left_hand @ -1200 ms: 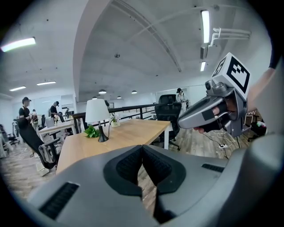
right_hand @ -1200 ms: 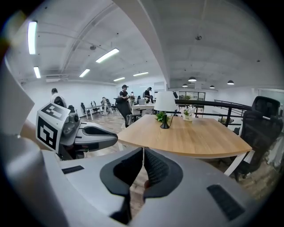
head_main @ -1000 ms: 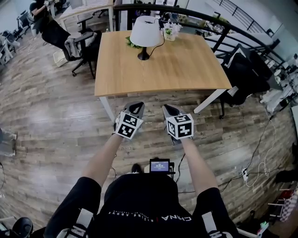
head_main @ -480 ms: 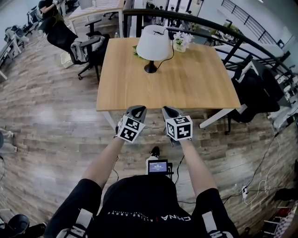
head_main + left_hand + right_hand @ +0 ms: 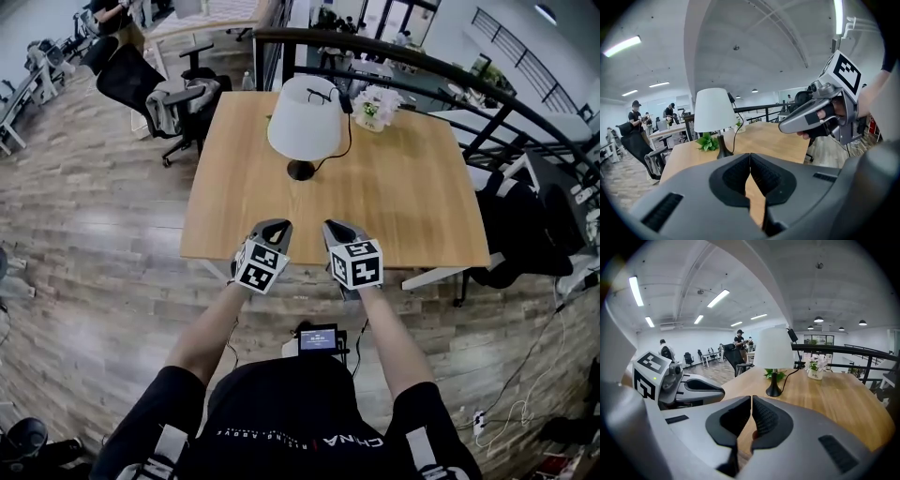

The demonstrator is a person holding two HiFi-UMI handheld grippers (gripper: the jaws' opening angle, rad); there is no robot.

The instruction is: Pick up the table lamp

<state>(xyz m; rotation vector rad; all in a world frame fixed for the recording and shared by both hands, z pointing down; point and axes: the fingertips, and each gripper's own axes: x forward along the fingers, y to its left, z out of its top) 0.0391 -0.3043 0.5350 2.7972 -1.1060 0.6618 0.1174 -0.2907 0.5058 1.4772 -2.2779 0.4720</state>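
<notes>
The table lamp (image 5: pixel 303 120) has a white shade, a thin stem and a black base; it stands upright on the far half of the wooden table (image 5: pixel 412 211), with a black cord running from it. The lamp (image 5: pixel 713 112) also shows ahead in the left gripper view, and the lamp (image 5: pixel 774 350) ahead in the right gripper view. My left gripper (image 5: pixel 276 228) and right gripper (image 5: pixel 336 229) are side by side over the table's near edge, well short of the lamp. Both are shut with nothing between the jaws.
A small white pot of flowers (image 5: pixel 377 106) and a green plant (image 5: pixel 708 142) sit by the lamp. Office chairs (image 5: pixel 155 91) stand left of the table, a black railing (image 5: pixel 441 94) curves behind it, and another dark chair (image 5: pixel 525 225) is at the right. People stand at desks far off.
Both grippers have advanced from over the floor to the table's near edge. The table and lamp have come closer in the head view. Jaws stayed shut.
</notes>
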